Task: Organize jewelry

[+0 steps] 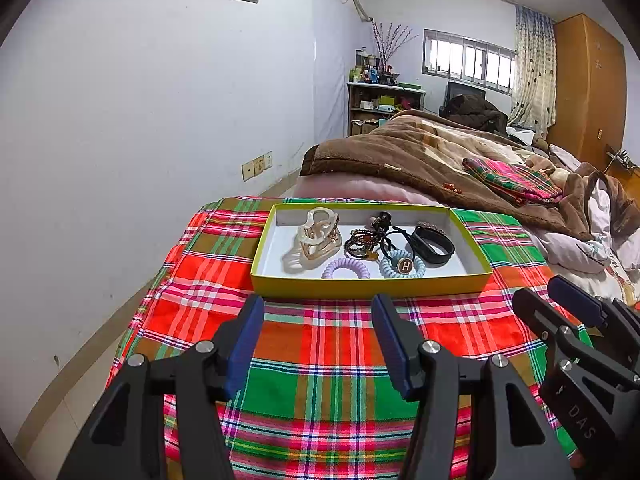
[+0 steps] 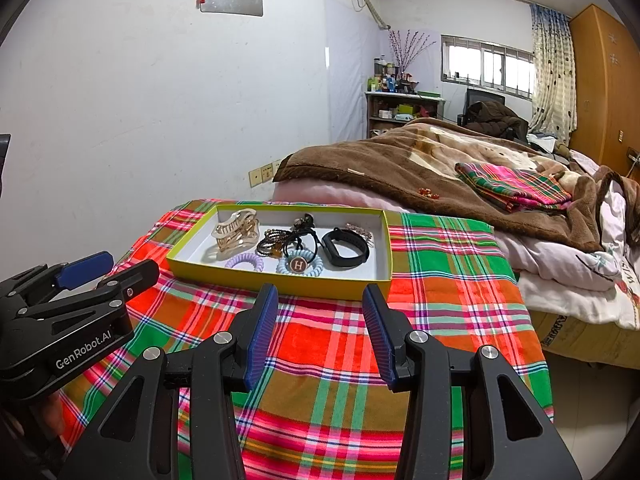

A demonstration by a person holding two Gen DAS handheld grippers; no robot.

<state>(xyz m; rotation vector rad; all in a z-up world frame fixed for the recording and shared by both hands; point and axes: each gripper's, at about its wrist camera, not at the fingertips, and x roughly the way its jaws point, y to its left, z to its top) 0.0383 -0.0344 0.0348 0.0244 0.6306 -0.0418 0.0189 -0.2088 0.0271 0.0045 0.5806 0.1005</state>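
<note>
**A:** Where is the jewelry sitting?

**B:** It is all lying inside a shallow yellow-green tray [image 1: 370, 286] with a white floor, resting on a desk covered by a red, green and pink plaid cloth [image 1: 320, 360]. At the tray's left, cream and amber hair claws [image 1: 316, 236] are piling together. In the middle, a beaded bracelet [image 1: 360, 242] is tangling with black hair ties [image 1: 394, 240]. Along the near edge, a lilac spiral hair tie [image 1: 346, 269] is lying just beside a pale blue spiral one carrying a round "H" charm [image 1: 405, 266]. A black band [image 1: 434, 245] is sitting at the right, with a small sparkly clip [image 1: 430, 226] behind it.

**A:** And the grippers?

**B:** The left gripper [image 1: 318, 336] is hovering over the cloth just short of the tray's near wall, jaws spread wide and holding nothing. The tray is lying straight ahead of it, the lilac tie nearest. The right gripper [image 2: 320, 328] is hanging just beside the left one, jaws also gaping and carrying nothing, pointing at the tray's right half near the "H" charm.

**A:** Anything around the desk?

**B:** A bed with a brown blanket [image 2: 420, 160] is standing behind it, with a folded plaid cloth [image 2: 514, 186] lying on top.
</note>
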